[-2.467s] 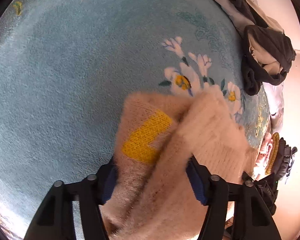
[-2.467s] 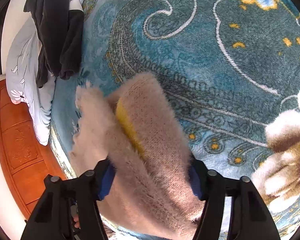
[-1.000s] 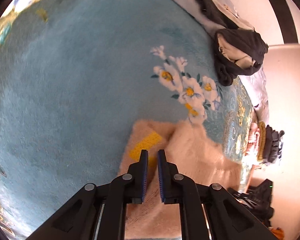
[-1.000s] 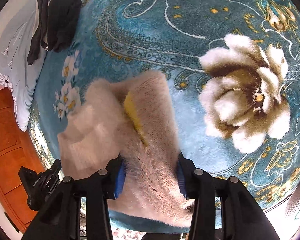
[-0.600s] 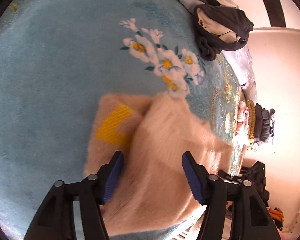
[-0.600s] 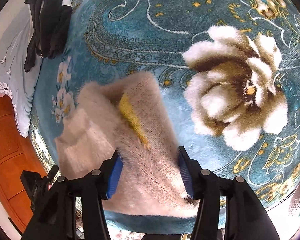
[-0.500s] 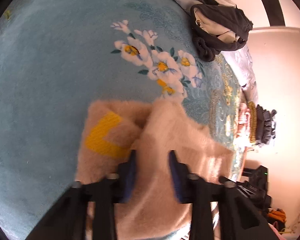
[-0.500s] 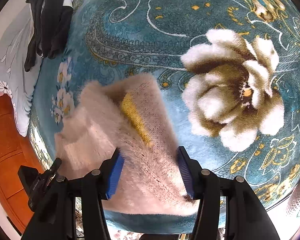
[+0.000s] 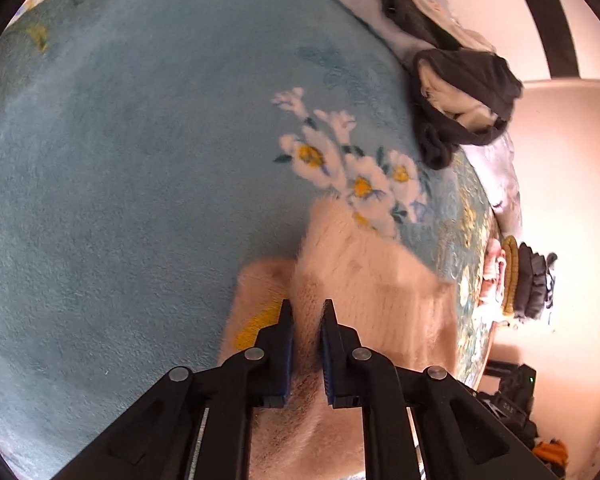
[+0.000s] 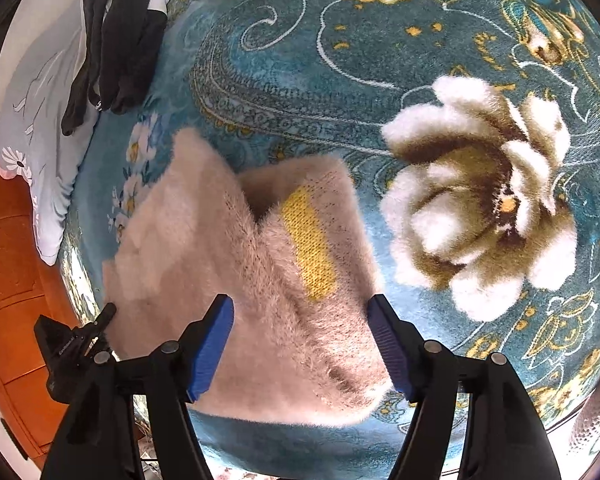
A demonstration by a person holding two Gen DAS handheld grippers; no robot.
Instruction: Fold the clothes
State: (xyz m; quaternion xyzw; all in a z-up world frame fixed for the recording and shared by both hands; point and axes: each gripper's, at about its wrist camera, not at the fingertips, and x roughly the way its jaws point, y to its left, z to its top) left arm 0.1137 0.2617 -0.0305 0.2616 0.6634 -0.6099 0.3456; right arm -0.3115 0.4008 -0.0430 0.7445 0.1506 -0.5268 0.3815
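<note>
The left gripper (image 9: 306, 318) is pinching a raised fold of the beige fuzzy sweater (image 9: 364, 280), its blue-padded jaws nearly together on the fabric. The right gripper (image 10: 300, 340) is hovering above the same sweater (image 10: 236, 264) with jaws spread wide apart, gripping nothing. The sweater is lying partly folded near the blanket's edge, one flap turned over, exposing a yellow knitted patch (image 10: 310, 248). The teal floral blanket (image 10: 340, 72) is carrying it. No legible writing is showing. Farther along that edge, a stack of folded clothes (image 9: 516, 280) is sitting. At the far edge, dark garments (image 9: 460, 92) are lying heaped on a pale sheet (image 10: 40, 128).
</note>
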